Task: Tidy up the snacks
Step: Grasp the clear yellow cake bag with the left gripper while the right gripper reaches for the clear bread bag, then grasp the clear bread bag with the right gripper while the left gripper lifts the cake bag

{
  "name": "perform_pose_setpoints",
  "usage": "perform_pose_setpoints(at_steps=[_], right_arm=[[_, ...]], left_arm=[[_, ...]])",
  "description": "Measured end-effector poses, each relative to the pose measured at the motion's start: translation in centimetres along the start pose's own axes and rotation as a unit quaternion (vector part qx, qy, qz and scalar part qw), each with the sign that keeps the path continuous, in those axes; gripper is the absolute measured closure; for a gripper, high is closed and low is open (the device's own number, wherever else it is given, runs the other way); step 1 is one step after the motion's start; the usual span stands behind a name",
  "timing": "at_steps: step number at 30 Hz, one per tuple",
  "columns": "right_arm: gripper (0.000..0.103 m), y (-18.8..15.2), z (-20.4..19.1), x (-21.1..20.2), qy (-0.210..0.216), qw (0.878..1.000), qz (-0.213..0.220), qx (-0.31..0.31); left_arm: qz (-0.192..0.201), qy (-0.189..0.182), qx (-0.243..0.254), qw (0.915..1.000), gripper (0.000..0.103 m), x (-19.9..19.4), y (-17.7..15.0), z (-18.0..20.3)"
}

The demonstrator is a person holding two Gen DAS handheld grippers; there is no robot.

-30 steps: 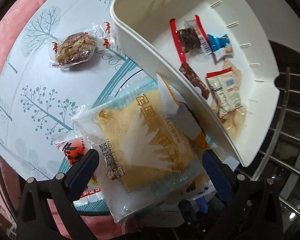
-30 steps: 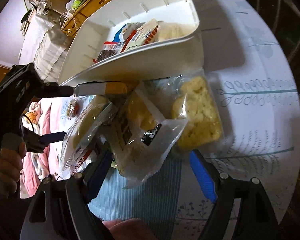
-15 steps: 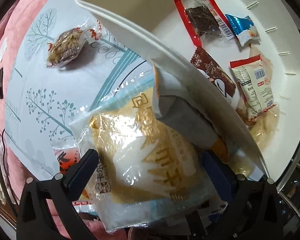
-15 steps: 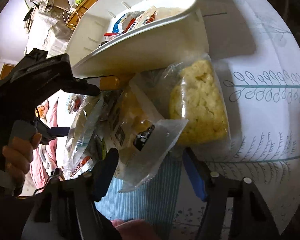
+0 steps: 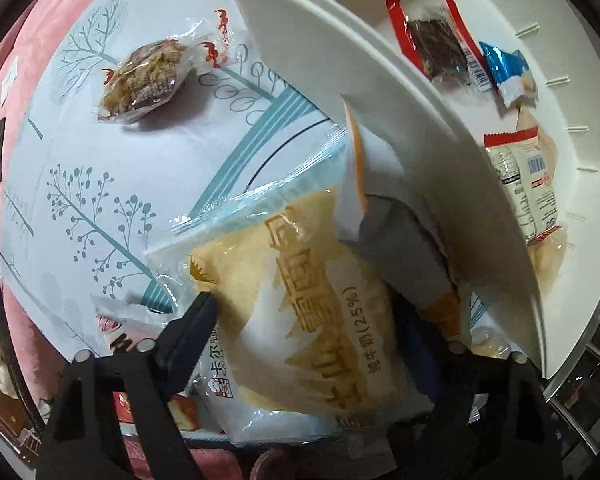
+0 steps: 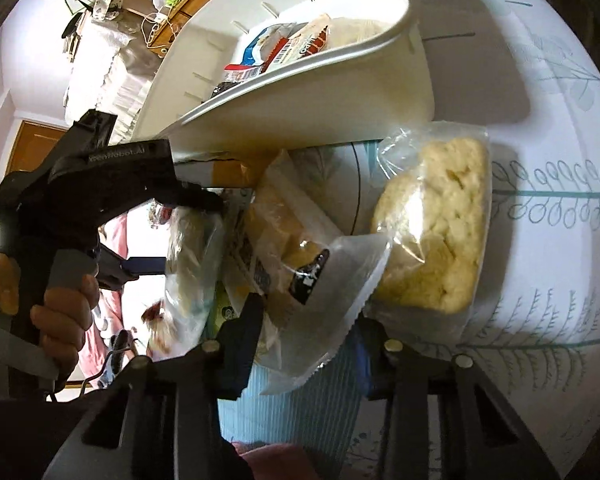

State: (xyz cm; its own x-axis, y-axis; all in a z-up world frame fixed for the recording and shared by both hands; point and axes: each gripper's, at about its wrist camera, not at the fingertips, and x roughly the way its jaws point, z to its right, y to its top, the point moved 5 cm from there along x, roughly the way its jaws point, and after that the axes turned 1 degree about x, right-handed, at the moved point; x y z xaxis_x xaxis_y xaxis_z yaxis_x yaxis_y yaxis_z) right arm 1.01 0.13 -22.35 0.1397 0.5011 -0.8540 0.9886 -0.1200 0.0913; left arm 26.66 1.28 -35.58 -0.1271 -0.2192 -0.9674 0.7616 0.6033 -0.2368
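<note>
The left gripper (image 5: 304, 320) had just been closing its jaws around a yellow bread packet (image 5: 300, 320) lying on the tablecloth (image 5: 80, 184); its fingers (image 5: 192, 328) met the wrapper's edges, though a firm clench could not be confirmed. The right gripper (image 6: 308, 340) had likewise been closing on a clear cake packet (image 6: 300, 264), whose crinkled end sat between the jaws; whether the pads pressed could not be told. Both packets lay just beside the white bin (image 5: 580, 184), which held several small snacks. A nut cake (image 5: 148, 80) sat well apart. A pale bun (image 6: 432, 224) lay beside the right gripper.
</note>
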Motion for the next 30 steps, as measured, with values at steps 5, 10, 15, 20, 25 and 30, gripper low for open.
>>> perform_pose_setpoints(at_steps=[5,10,15,20,25,30], right_arm=[[0.067,0.1,-0.4,-0.6,-0.01,1.0,0.012,0.004],[0.069,-0.5,-0.6,-1.9,-0.029,0.999,0.033,0.002],[0.072,-1.0,-1.1,-3.0,-0.051,0.997,0.049,-0.002],[0.074,-1.8,-1.7,-4.0,-0.075,0.995,0.062,-0.014],[0.076,-2.2,-3.6,-5.4,-0.084,0.992,0.082,-0.035],[0.079,-2.2,-5.3,-6.5,-0.09,0.99,0.094,-0.057]], left_arm=[[0.012,-0.005,0.013,0.9998,0.043,-1.0,-0.3,-0.4],[0.018,-0.019,0.025,0.9993,0.053,-1.9,-1.0,-1.4],[0.032,-0.04,0.037,0.998,0.064,-3.5,-1.9,-3.1],[0.057,-0.076,0.042,0.9946,0.073,-6.4,-3.0,-4.7],[0.068,-0.101,0.064,0.9905,0.075,-9.7,-3.8,-5.6],[0.076,-0.117,0.09,0.9861,0.075,-13.3,-4.5,-5.2]])
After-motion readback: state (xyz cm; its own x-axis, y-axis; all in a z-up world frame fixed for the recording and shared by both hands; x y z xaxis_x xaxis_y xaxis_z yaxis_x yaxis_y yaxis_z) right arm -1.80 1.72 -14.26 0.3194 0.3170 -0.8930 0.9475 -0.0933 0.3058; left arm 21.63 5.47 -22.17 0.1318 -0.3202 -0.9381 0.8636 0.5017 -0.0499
